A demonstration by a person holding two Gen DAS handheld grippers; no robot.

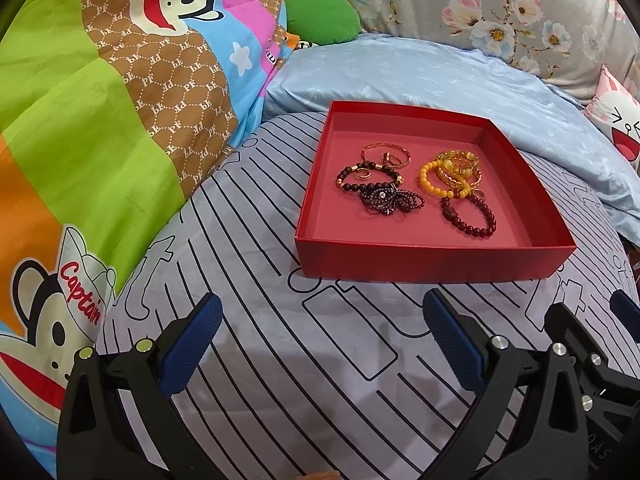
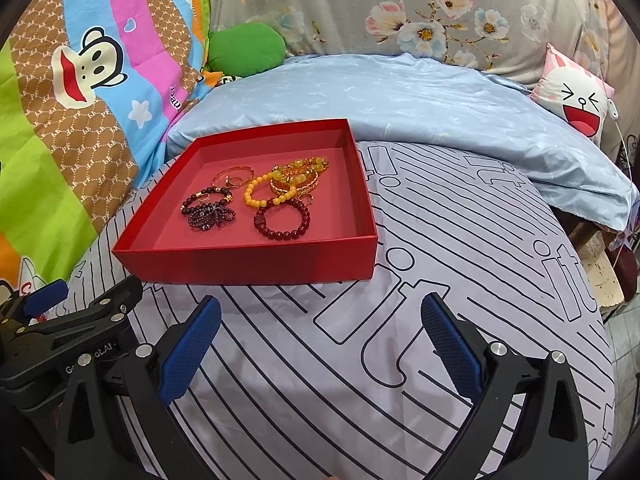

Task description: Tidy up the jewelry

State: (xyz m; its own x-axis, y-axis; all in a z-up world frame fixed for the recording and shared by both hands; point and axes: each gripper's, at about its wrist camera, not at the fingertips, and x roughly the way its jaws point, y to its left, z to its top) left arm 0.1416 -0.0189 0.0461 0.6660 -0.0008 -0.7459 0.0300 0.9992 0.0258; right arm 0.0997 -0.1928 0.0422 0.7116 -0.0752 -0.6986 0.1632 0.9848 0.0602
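Nearest the cameras, the left claw (image 1: pixel 322 344) and the right claw (image 2: pixel 320 346) both hang with their blue pads spread wide apart, holding nothing, just short of the red box's (image 2: pixel 248 264) near wall and side by side over the striped bed sheet (image 2: pixel 460 280). Inside the box, toward its near side, lie a dark red bead bracelet (image 2: pixel 283 219) and a tangle of small dark beads (image 2: pixel 212 213). Further in sit a yellow bead bracelet (image 2: pixel 260 192), amber beads and gold bangles (image 2: pixel 304 174) heaped together, and a thin gold bangle with rings (image 2: pixel 234 178). Beyond the box lie a pale blue pillow (image 2: pixel 380 92) and a cartoon quilt (image 2: pixel 80 80). All the jewelry seems gathered in the box already, yet pieces overlap; separating them looks like what remains.
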